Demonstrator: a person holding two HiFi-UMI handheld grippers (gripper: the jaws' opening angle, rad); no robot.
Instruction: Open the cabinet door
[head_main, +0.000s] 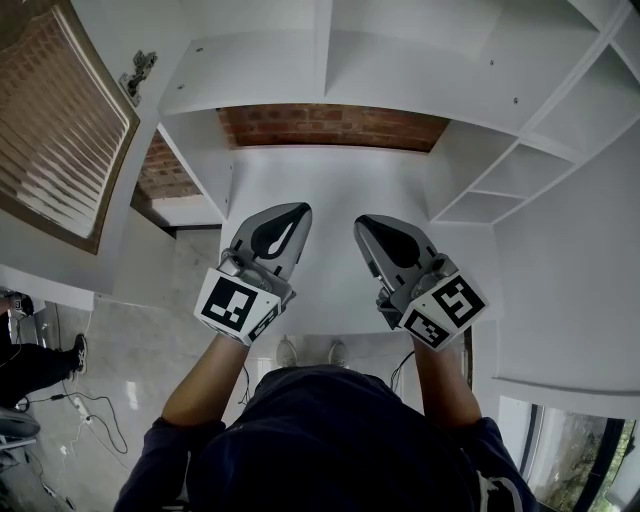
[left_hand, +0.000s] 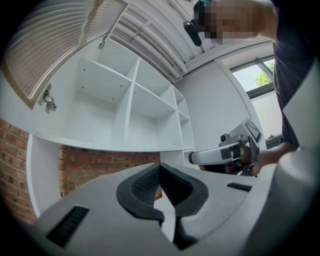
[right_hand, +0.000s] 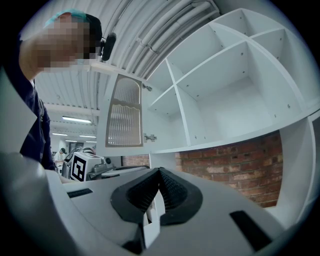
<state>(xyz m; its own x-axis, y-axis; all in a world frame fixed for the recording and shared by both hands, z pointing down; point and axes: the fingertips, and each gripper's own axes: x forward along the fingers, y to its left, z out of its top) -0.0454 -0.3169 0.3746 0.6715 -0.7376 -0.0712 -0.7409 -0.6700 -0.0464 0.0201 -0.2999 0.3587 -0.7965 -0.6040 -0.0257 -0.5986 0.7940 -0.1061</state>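
Cabinet door (head_main: 60, 130) is far left, already swung wide off the cabinet, ribbed panel facing us. It hangs from the hinge (head_main: 138, 72) at the top corner of the frame. We judge the task as good as done.

Left gripper (head_main: 283, 222) is level over the white table (head_main: 330, 185), well apart from the door. Its fingers (left_hand: 145, 185) are closed tip to tip with nothing between them.

Brick wall (head_main: 330, 125) sits behind, under the cabinet.

Right gripper (head_main: 385, 232) is just beside the left, also level. Its fingers (right_hand: 172, 190) are pressed together too, and empty.

Open shelves (head_main: 500, 190) run along the right, bare as far as we can see.

Risks from here:
- Nothing holds the door. A springy hinge could swing it back and undo the opening.
- The door hangs out on the left side. Lifting or swinging the left gripper that way without looking could knock the panel, which looks fragile.
- If a re-grab is needed, both sets of fingers must spread first. Going in closed only shoves the door edge.
- The two grippers are near each other, so a quick turn could clip them together.
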